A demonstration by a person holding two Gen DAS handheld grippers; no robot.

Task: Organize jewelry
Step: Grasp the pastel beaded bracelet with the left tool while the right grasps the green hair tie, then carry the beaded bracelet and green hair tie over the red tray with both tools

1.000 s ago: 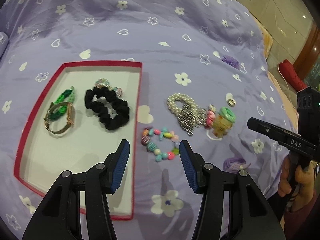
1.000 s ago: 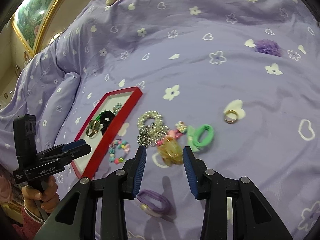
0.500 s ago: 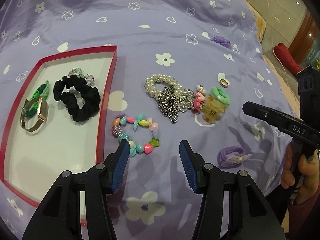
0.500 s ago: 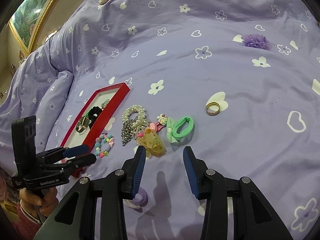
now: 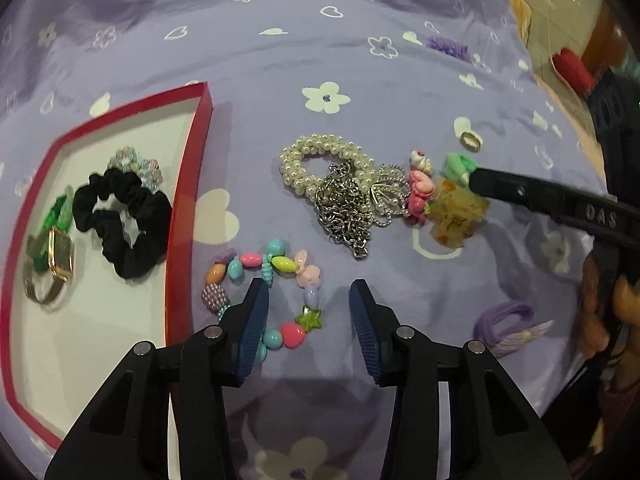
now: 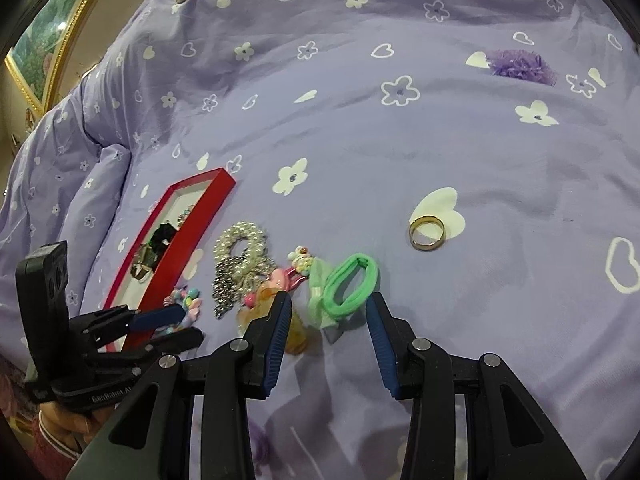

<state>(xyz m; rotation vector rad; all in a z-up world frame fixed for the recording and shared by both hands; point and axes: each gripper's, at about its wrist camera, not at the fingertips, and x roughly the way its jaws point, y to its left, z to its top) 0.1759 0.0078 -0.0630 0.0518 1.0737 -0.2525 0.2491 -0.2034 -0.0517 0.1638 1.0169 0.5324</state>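
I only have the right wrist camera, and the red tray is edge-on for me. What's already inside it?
Observer: A black scrunchie, a gold watch on a green band, and a pale bead bracelet behind the scrunchie.
Operator: How do the left fingers sit on the colourful bracelet?
Observer: They have just been closing; one tip is inside the loop, the star side between them, not pinched yet.
Operator: Anything loose that I can't see?
Observer: A purple hair tie lies on the bedspread near the right hand.
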